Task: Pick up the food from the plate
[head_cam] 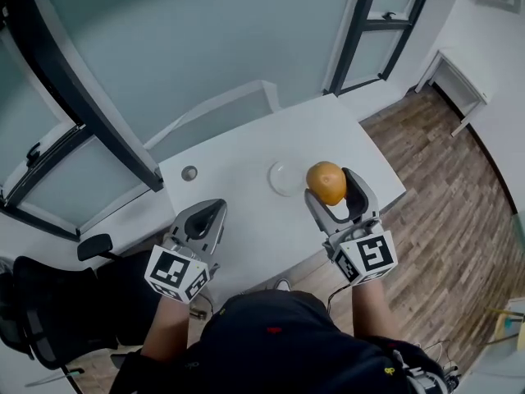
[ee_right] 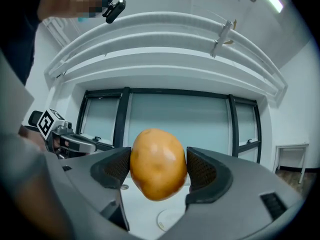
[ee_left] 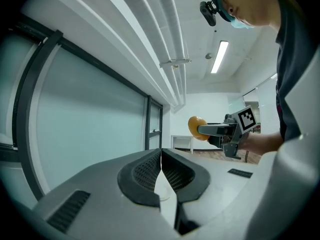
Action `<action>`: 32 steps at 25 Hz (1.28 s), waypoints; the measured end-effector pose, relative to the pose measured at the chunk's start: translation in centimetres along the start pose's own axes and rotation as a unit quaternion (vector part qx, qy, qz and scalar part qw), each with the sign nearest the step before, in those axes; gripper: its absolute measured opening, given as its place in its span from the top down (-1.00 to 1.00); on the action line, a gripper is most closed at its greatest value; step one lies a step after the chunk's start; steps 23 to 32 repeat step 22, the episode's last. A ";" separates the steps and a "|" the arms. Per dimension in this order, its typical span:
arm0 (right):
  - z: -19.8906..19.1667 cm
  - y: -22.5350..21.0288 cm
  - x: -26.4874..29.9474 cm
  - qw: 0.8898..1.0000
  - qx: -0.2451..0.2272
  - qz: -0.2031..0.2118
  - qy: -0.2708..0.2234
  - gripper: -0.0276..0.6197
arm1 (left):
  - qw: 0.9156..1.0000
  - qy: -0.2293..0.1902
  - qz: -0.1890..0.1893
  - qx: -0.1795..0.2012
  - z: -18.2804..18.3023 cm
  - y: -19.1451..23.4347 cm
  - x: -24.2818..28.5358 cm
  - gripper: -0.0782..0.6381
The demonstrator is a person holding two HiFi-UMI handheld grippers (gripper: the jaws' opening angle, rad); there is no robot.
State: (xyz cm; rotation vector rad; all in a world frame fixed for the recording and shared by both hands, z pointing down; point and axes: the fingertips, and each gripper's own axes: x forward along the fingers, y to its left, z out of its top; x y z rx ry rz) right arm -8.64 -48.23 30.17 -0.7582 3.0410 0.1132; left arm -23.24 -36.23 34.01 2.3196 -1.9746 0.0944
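Note:
An orange-brown potato-like food (head_cam: 326, 182) hangs in the air, and my right gripper (head_cam: 332, 189) is shut on it. In the right gripper view the food (ee_right: 158, 164) fills the gap between the two dark pads, lifted above a small white plate (ee_right: 170, 218). The plate (head_cam: 286, 178) lies bare on the white table (head_cam: 238, 195), just left of the held food. My left gripper (head_cam: 205, 220) hovers over the table's near left part, jaws shut with nothing between them (ee_left: 161, 171). The left gripper view also catches the food (ee_left: 196, 127) in the right gripper.
A small round grey grommet (head_cam: 189, 172) sits in the table top at the far left. Glass walls with dark frames (head_cam: 123, 138) stand behind the table. A black chair (head_cam: 49, 302) is at the lower left, and wooden floor (head_cam: 443, 171) lies to the right.

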 end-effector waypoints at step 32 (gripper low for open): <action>-0.2 4.0 -0.9 1.000 -0.011 -0.001 0.023 -0.19 | 1.000 0.000 -0.014 -0.001 -0.6 -0.6 -3.3 0.72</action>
